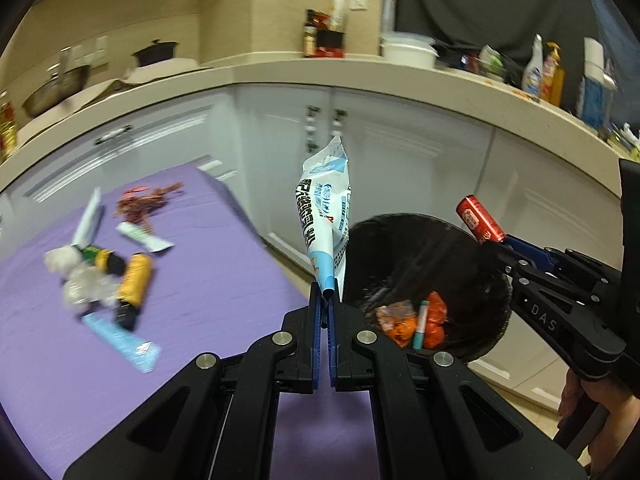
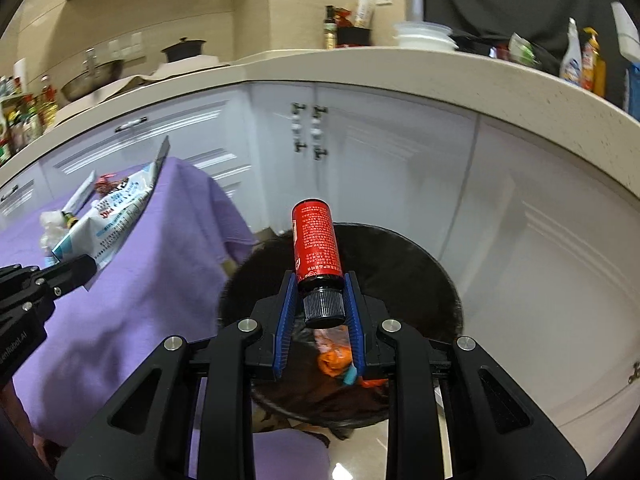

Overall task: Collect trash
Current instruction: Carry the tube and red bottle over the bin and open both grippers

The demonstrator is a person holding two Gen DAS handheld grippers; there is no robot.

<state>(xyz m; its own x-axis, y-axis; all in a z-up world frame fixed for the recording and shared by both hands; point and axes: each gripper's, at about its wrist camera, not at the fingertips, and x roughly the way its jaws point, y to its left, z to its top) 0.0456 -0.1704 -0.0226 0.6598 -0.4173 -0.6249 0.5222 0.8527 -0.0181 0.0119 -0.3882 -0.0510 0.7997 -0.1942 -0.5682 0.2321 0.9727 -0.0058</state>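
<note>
The left tongs (image 1: 327, 300) are pinching the bottom corner of a white and blue wrapper (image 1: 326, 216), which is standing upright above the blue pads, just left of the black trash bin (image 1: 420, 248). The right tongs (image 2: 320, 300) are clamping a small red bottle (image 2: 316, 240) by its black cap, holding it tilted over the bin's open mouth. Inside the bin, orange wrappers (image 1: 434, 320) and a small teal tube (image 1: 420, 326) are lying at the bottom.

More trash is waiting on the purple cloth covering the tabletop (image 1: 200, 280): a yellow and black bottle (image 1: 136, 280), a white tube (image 1: 144, 236), a light blue packet (image 1: 120, 340), crumpled clear plastic (image 1: 86, 288), a wad of white tissue (image 1: 60, 258) and a heap of reddish scraps (image 1: 144, 202). The cloth's edge is hanging beside the bin, close to its rim. White cabinet doors (image 2: 380, 152) are standing behind the bin, and a beige counter (image 2: 400, 68) above them is carrying bottles, white bowls and a dark pot. A hand (image 1: 588, 404) is gripping the right tool at the frame's edge.
</note>
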